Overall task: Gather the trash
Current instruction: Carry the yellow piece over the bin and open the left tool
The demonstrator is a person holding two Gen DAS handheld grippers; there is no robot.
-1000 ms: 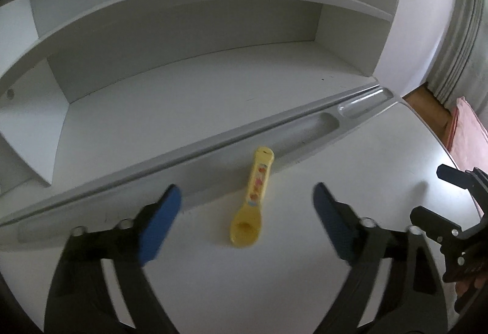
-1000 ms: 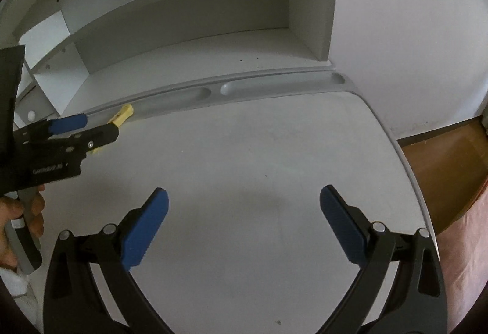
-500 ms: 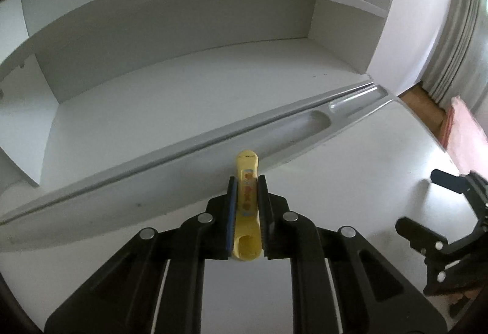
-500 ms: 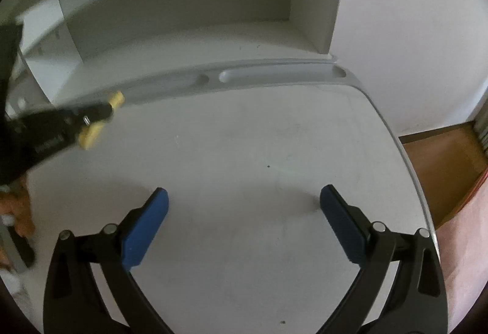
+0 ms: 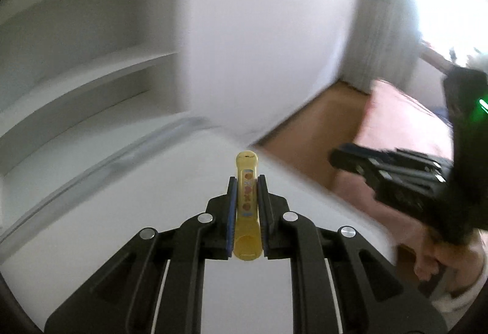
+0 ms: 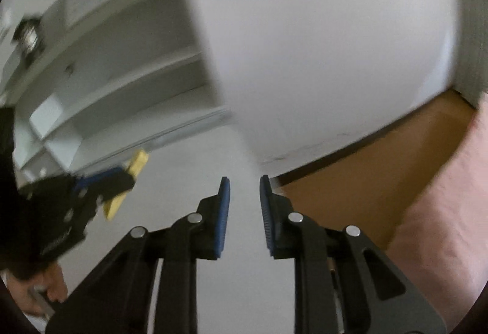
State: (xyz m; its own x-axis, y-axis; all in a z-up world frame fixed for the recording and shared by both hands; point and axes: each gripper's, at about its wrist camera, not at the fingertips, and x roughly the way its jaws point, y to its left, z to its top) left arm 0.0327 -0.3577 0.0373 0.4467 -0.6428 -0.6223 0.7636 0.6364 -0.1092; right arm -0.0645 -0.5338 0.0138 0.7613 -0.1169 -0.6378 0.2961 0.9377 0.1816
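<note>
One white tabletop [image 5: 91, 197] carries the scene, its far edge meeting one white shelf unit [image 5: 76, 65] with at least two shelf boards visible, both blurred. One brown floor [image 6: 381, 157] shows beyond the tabletop corner, and one pink cloth [image 6: 442, 212] lies at the right; what it covers cannot be told. Two grippers are present. The left gripper [image 5: 246, 206] is clamped on one yellow plastic spoon [image 5: 247, 181], handle pointing forward past the fingertips, bowl end back between the pads, held clear above the tabletop. The right gripper [image 6: 244, 212] has its two blue pads drawn in to a narrow gap with nothing between them. One hand [image 5: 433, 257] grips the right gripper's handle.
</note>
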